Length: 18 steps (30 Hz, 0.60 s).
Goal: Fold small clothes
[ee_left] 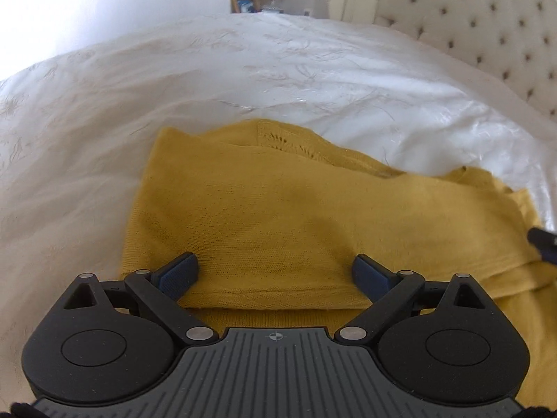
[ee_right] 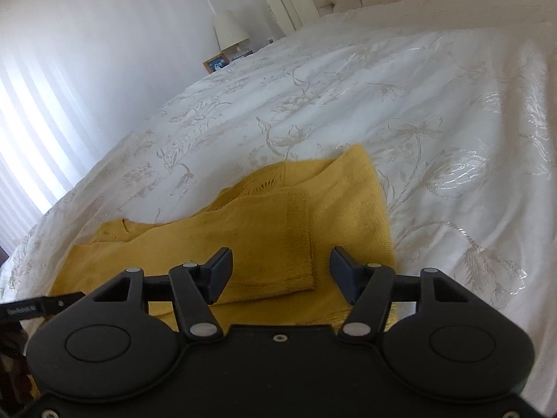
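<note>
A mustard-yellow knit top (ee_left: 278,209) lies partly folded on the white bedspread (ee_left: 174,87). Its folded layer ends in an edge near the camera. My left gripper (ee_left: 275,271) is open and empty just above the near part of the top. In the right wrist view the same top (ee_right: 261,223) shows a sleeve cuff (ee_right: 299,244) folded across it. My right gripper (ee_right: 280,271) is open and empty over that cuff end. The right gripper's tip (ee_left: 543,240) shows at the right edge of the left view, and the left gripper's finger (ee_right: 41,304) at the left edge of the right view.
The white floral bedspread (ee_right: 383,122) spreads far beyond the top. A tufted cream headboard (ee_left: 487,24) stands at the back right. A bedside lamp (ee_right: 229,31) and a small picture frame (ee_right: 216,62) sit beyond the bed. Bright curtains (ee_right: 41,104) hang at the left.
</note>
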Motion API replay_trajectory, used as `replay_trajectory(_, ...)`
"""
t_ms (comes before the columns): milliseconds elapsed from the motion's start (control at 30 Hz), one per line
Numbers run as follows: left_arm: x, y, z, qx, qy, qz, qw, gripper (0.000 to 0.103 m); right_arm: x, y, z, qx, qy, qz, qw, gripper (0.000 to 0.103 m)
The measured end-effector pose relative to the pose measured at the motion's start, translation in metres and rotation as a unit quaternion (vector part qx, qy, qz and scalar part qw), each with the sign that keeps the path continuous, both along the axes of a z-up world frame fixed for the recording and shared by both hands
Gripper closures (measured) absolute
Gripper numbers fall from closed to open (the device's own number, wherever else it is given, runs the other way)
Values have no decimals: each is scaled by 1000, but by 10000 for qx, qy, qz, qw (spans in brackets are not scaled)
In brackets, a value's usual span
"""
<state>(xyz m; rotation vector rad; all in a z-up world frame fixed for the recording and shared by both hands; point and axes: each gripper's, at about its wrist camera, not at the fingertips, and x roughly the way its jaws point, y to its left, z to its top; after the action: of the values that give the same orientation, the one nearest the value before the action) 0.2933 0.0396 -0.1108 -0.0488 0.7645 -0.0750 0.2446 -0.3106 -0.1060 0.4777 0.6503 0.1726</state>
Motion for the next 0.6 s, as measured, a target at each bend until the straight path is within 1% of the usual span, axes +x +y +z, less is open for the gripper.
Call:
replay_trajectory(33, -3, -3, -2, 124, -27, -48, 9999, 5, 0, -1, -1, 124, -1, 13, 9999, 37)
replay_trajectory(67, -4, -6, -2, 201, -27, -67, 9998, 4, -1, -2, -3, 227, 12, 13, 9997, 41)
replay_trajectory(100, -4, -7, -1, 214, -17, -74, 9997, 1, -2, -3, -5, 304, 36, -5, 9995, 46)
replay_trajectory(133, -3, -8, -1, 161, 12, -90, 9998, 1, -1, -5, -7, 354, 71, -39, 9993, 50)
replay_trajectory(200, 0, -6, 0, 130, 70, -94, 9998, 1, 2, -7, -10, 381, 132, -101, 9991, 63)
replay_trajectory(267, 2, -6, 1, 70, 108, -136, 9998, 1, 2, -8, -11, 452, 150, -120, 9988, 71)
replay_trajectory(333, 1, -3, 5, -41, 64, -187, 9998, 1, 2, -8, -9, 471, 109, -84, 9988, 75)
replay_trajectory(367, -1, -1, 9, -116, -16, -185, 9998, 1, 1, -7, -6, 441, 32, -54, 9990, 82)
replay_trajectory(433, -5, 0, 19, -174, -268, -87, 9995, 1, -5, -4, 7, 335, -273, 5, 9991, 85)
replay_trajectory(500, -7, 2, 25, -92, -403, 4, 9991, 1, -12, -4, 24, 66, -579, -107, 9982, 85)
replay_trajectory(567, -2, 4, 25, 28, -345, 49, 9994, 1, -14, -9, 28, -60, -604, -339, 9976, 85)
replay_trajectory(600, 1, 5, 23, 123, -282, 121, 9995, 1, -12, -13, 24, -115, -448, -427, 9980, 85)
